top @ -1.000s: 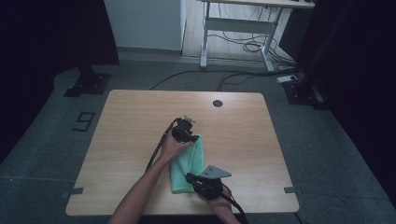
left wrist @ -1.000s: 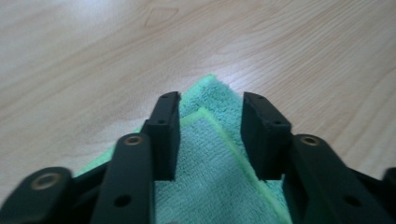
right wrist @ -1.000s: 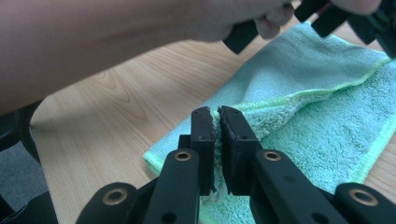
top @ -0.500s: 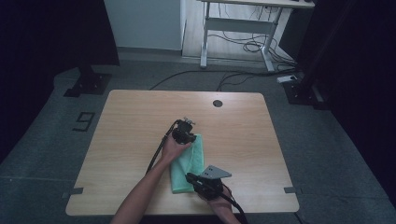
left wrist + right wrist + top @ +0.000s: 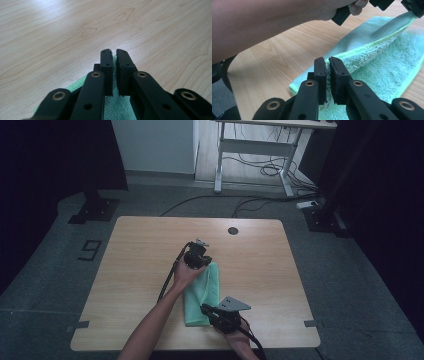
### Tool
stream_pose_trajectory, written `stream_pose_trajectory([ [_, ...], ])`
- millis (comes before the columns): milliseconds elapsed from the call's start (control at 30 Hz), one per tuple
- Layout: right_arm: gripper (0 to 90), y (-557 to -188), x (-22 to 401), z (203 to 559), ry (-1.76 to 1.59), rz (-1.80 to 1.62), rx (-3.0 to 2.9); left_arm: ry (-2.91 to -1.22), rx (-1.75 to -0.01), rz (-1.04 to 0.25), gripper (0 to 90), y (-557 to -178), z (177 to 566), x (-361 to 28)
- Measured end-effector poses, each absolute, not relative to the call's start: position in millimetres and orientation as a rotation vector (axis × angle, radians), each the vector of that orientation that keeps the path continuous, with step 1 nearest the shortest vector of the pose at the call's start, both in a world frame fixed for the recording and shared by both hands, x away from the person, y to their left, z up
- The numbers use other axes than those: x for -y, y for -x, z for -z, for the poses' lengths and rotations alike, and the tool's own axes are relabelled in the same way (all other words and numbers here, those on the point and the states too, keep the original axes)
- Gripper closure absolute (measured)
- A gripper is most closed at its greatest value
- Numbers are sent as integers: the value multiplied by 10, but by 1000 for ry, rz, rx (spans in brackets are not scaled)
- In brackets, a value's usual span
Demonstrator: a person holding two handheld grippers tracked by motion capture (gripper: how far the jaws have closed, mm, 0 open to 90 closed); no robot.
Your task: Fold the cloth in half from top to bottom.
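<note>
One marking: figure "9" (image 5: 90, 250) on the floor, left of the table (image 5: 150, 240).
Towel (image 5: 202, 292): green, on the table's near half.
Left gripper (image 5: 196, 256): clamped on the towel's far end.
Right gripper (image 5: 220, 316): clamped on the towel's near, raised edge.

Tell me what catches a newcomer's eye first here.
A green towel lies on the near middle of the wooden table, one layer lifted. The left hand-held gripper pinches its far end, the right hand-held gripper its near end. Past the table, cables trail beneath a white desk.
</note>
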State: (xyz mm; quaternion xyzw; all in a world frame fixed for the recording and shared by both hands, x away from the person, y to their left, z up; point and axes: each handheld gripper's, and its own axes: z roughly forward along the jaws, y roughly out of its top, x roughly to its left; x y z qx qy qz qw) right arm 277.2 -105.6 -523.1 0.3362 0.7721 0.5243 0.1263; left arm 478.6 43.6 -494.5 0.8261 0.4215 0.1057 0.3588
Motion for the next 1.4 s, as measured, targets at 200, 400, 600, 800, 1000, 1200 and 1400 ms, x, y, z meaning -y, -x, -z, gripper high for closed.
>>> stream_pose_trajectory([
  [200, 834, -2793, 1102, 5242, -996, -1523, -2242, -2140, -1084, -263, 855, -4795, 4985, -408],
  [400, 834, -2769, 1157, 5238, -1008, -1520, -2228, -2141, -1048, -247, 857, -4803, 5014, -236],
  [600, 828, -2797, 1235, 5341, -1070, -1473, -2255, -2186, -1078, -245, 815, -4865, 5202, -116],
  [800, 817, -2800, 1254, 5390, -1090, -1446, -2273, -2169, -1091, -277, 695, -4868, 5198, -118],
  [1000, 704, -2781, 1250, 5432, -1120, -1354, -2293, -2139, -1101, -290, 447, -4855, 5154, -204],
  [1200, 509, -2712, 1375, 5381, -1142, -1314, -2230, -2100, -1081, -303, 432, -4762, 4988, -467],
  [1400, 514, -2813, 1420, 5246, -1090, -1395, -2195, -2121, -1051, -301, 424, -4685, 4976, -698],
])
